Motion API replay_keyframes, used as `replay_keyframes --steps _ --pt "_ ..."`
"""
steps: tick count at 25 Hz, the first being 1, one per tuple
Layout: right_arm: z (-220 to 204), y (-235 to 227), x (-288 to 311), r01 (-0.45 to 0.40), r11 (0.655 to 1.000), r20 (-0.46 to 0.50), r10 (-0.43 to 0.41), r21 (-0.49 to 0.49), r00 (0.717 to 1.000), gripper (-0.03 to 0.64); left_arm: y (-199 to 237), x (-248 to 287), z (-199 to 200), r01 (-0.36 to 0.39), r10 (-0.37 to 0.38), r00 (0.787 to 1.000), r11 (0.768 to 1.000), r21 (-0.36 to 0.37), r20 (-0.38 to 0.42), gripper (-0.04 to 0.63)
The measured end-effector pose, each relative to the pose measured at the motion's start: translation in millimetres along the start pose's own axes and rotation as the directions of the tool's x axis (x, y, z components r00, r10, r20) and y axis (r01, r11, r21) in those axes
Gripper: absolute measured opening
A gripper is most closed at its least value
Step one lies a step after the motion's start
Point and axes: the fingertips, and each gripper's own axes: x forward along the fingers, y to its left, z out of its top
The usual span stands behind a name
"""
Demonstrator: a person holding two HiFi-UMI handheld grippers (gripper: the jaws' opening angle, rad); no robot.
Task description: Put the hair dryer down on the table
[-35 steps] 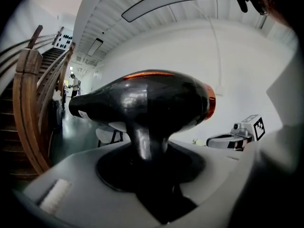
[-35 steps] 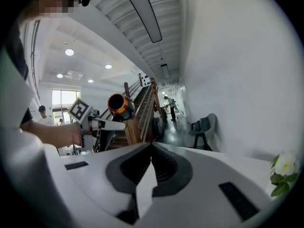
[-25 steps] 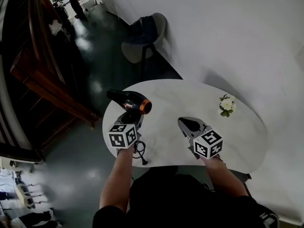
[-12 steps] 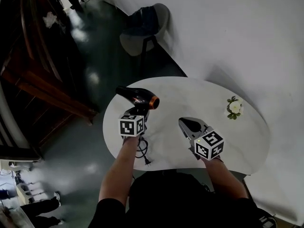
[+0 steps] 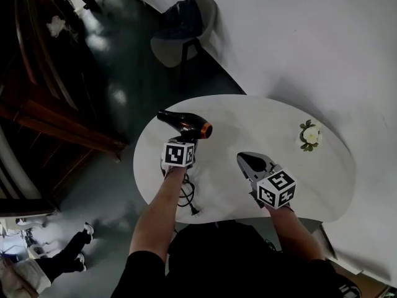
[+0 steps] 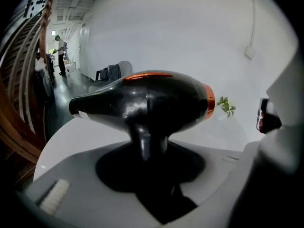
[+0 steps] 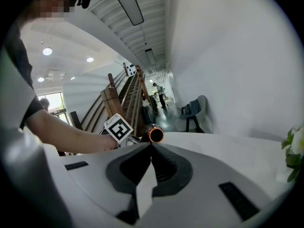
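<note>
**Head view against gripper views: hair dryer clamped in the left claw**

From the head view alone: hair dryer (image 5: 186,124) over the far left part of the white table (image 5: 248,110). Barrel roughly level, nozzle out toward the table's left edge, orange-ringed rear toward the middle. Black cord (image 5: 186,198) trailing on the tabletop toward the near edge.

From the left gripper view alone: left gripper (image 6: 152,172) clenched on the dryer's handle, handle upright between the jaws, barrel crosswise above them. Glossy black shell, orange strip along the top, orange ring at the rear. Cannot tell whether any part touches the tabletop.

From the right gripper view: right gripper (image 7: 151,148) closed on nothing, jaws meeting tip to tip, the dryer's orange ring seen end-on beyond them.

Further out: small white flower (image 5: 310,135) at the table's far right side, well apart from the dryer; grey chair (image 5: 183,33) on the dark floor beyond the table.
</note>
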Motion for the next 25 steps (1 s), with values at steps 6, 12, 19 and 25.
replay_keyframes --steps 6,12,19,25 --pt "-9 -11 -7 0.033 0.999 -0.005 -0.032 0.034 0.999 0.012 -5 25 -12 0.009 -0.002 0.994 0.997 0.07 -0.106 0.17" --pt "-23 -16 -16 0.06 0.996 -0.014 -0.059 0.069 0.998 0.012 -5 38 -26 -0.018 0.042 0.984 0.99 0.139 -0.175 0.172" --pt "-38 -19 -31 0.086 0.991 -0.021 -0.084 0.101 0.996 0.012 -2 49 -30 -0.05 0.089 0.977 0.979 0.198 -0.192 0.175" --pt "-40 -19 -42 0.089 0.99 -0.012 -0.088 0.106 0.996 0.012 -1 49 -27 -0.061 0.107 0.979 0.966 0.25 -0.174 0.197"
